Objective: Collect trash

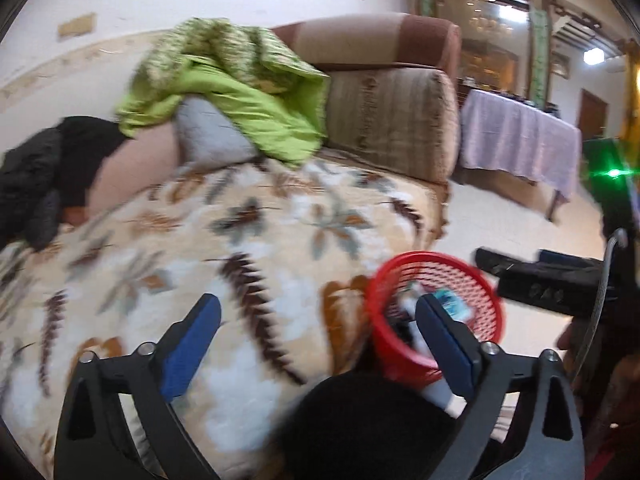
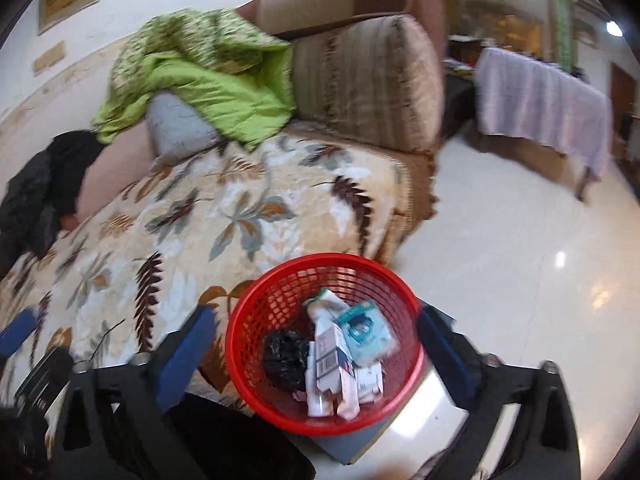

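A red mesh basket [image 2: 240, 320] stands beside the bed on a grey slab [image 2: 360, 444]. Inside lie white cartons [image 2: 328, 360], a teal packet [image 2: 362, 330] and a crumpled black bag [image 2: 284, 356]. My right gripper [image 2: 318, 312] hovers above the basket, jaws open wide with nothing between them. In the left wrist view the basket [image 1: 492, 300] is blurred at the lower right. My left gripper [image 1: 319, 300] is open over the floral blanket [image 1: 240, 240], its right finger [image 1: 444, 336] in front of the basket. It holds nothing.
A green quilt [image 2: 208, 76], a grey pillow [image 2: 176, 128] and a black jacket [image 2: 40, 188] lie at the bed's far end by a brown bolster [image 2: 368, 80]. A table under a lilac cloth [image 2: 540, 96] stands on glossy white floor [image 2: 520, 260]. A dark shape [image 1: 360, 420] fills the bottom.
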The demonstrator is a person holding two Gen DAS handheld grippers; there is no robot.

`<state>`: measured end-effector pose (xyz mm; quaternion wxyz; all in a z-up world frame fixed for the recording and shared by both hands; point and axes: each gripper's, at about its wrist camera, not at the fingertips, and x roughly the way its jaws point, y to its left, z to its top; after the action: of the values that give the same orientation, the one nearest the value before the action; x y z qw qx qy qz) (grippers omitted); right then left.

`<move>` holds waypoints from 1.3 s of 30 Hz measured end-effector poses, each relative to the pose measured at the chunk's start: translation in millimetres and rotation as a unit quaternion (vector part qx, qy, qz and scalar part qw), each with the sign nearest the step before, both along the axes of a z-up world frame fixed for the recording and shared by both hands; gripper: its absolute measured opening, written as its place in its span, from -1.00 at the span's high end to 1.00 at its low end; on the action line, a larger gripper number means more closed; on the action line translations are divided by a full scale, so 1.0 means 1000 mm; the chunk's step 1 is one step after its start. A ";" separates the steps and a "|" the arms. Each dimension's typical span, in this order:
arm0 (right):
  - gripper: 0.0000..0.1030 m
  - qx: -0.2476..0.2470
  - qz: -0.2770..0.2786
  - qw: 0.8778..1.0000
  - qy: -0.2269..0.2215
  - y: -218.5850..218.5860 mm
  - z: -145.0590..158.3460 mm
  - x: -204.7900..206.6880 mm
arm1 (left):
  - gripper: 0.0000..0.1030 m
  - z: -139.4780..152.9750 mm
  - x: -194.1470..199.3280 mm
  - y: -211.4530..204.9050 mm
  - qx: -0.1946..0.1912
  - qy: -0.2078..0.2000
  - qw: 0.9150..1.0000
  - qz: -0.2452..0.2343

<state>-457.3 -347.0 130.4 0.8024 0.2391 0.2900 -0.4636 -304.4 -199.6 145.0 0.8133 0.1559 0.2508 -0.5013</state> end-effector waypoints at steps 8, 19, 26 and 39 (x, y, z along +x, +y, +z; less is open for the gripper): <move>-1.00 -0.030 -0.013 0.999 -0.001 0.034 0.012 -0.001 | -0.94 0.009 0.010 0.035 0.001 -0.068 0.993 0.094; -1.00 -0.042 -0.003 0.999 0.019 0.041 0.012 0.010 | -1.00 0.019 0.012 0.042 -0.006 -0.073 0.989 0.126; -1.00 -0.033 -0.010 0.999 0.024 0.037 0.008 0.008 | -1.00 0.012 0.010 0.031 0.017 -0.057 0.993 0.107; -1.00 -0.033 -0.008 0.999 0.035 0.038 0.007 0.011 | -1.00 0.009 0.007 0.028 0.022 -0.054 0.993 0.100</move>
<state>-446.7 -309.3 137.5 0.7956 0.1980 0.3004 -0.4874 -297.9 -171.7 154.0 0.8682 0.1742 0.2319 -0.4027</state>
